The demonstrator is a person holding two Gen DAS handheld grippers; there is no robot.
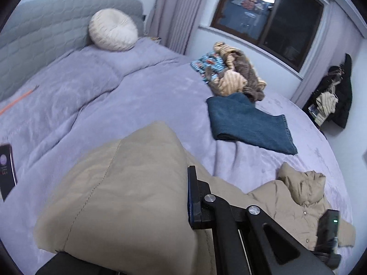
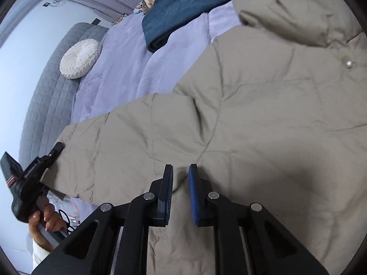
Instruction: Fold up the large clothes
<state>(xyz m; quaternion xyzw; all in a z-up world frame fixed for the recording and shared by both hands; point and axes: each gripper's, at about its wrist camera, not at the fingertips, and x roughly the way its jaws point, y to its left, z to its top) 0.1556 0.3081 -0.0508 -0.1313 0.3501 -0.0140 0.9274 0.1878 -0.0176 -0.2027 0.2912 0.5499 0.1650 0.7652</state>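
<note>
Jacket (image 1: 119,183) fabric, beige and quilted, bulges up on the lilac bed (image 1: 137,96) in the left wrist view, clamped in the left gripper (image 1: 183,197); soft, bulky and probably light, it is best gripped at hems or cuffs. From the right wrist, the right gripper (image 2: 180,192) hovers over it, slightly parted, holding nothing

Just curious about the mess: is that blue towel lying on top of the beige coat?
No, the blue towel lies on the purple bedcover, apart from the beige coat.
</note>
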